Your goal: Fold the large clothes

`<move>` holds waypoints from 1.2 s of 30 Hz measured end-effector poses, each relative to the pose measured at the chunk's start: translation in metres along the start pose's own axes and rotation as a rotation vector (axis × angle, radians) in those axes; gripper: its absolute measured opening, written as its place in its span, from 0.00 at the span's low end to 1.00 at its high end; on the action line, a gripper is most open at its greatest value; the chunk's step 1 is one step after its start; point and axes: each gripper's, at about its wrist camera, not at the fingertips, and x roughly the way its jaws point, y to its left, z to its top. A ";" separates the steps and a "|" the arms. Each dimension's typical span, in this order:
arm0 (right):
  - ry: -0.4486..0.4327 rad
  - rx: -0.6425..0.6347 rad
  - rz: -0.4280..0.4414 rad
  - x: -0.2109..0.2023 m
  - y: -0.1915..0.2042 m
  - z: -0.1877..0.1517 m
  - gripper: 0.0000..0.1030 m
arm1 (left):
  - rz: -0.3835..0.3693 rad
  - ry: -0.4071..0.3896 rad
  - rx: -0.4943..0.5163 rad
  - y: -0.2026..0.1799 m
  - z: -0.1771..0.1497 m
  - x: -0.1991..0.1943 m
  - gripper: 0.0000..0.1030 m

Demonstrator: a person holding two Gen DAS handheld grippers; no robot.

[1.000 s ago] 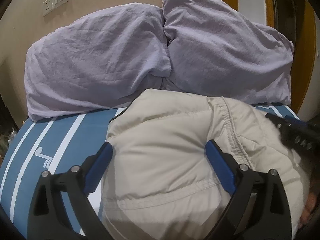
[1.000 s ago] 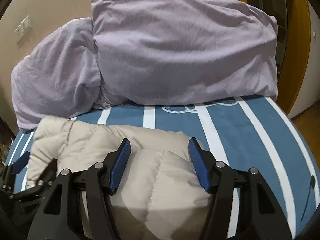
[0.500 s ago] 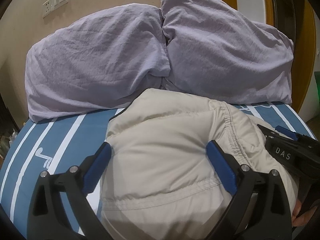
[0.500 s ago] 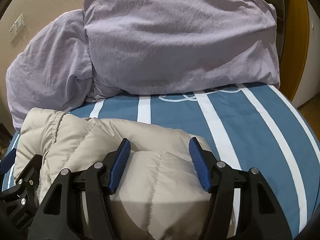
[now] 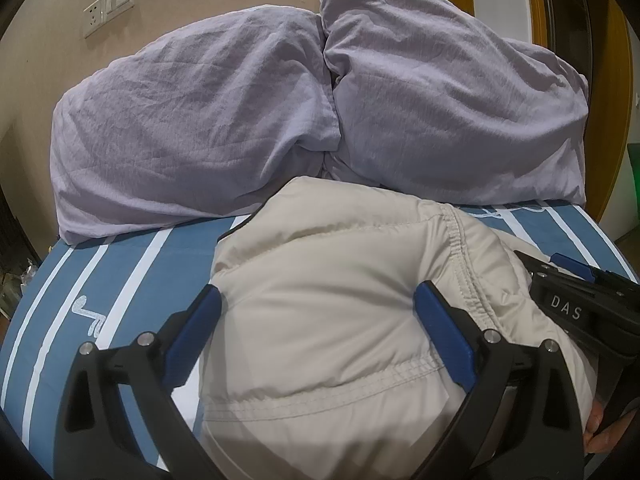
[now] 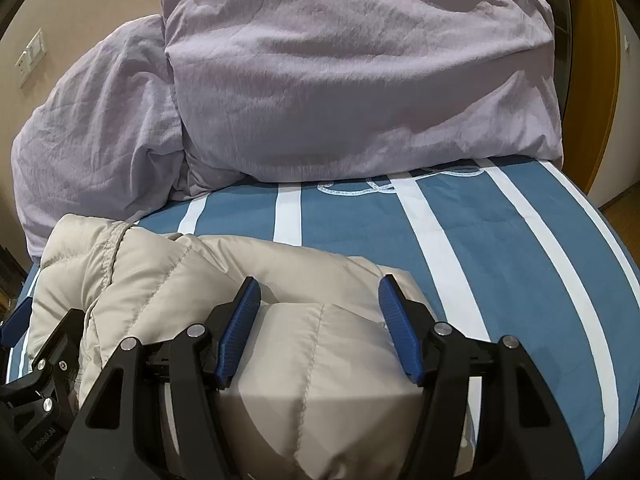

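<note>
A beige puffer jacket lies bundled on the blue and white striped bed. It also shows in the right wrist view. My left gripper is open, its blue pads either side of the jacket's left part, just above it. My right gripper is open over the jacket's right end. The right gripper's black body shows at the right edge of the left wrist view. The left gripper's body shows at the lower left of the right wrist view.
Two lilac pillows lean against the beige wall at the head of the bed; they also show in the right wrist view. The striped sheet lies bare to the jacket's right. A wooden door frame stands at right.
The right gripper has moved forward and down over the jacket, closer to the pillows. The left gripper has barely moved. Both stay open.
</note>
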 end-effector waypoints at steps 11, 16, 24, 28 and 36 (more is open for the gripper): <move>-0.001 -0.002 0.001 0.000 0.000 0.000 0.62 | 0.002 0.001 -0.001 -0.001 0.000 0.000 0.95; -0.003 -0.004 0.002 0.000 0.000 0.000 0.63 | 0.002 0.001 -0.001 -0.001 0.000 0.000 0.95; -0.006 -0.007 0.002 0.000 0.000 0.000 0.63 | 0.003 0.001 -0.001 -0.001 0.000 0.000 0.95; -0.006 -0.007 0.003 0.000 -0.001 0.000 0.63 | 0.003 0.001 -0.001 -0.001 0.000 0.000 0.95; -0.007 -0.008 0.003 0.000 -0.001 -0.001 0.63 | 0.005 0.002 -0.001 -0.002 0.000 0.000 0.95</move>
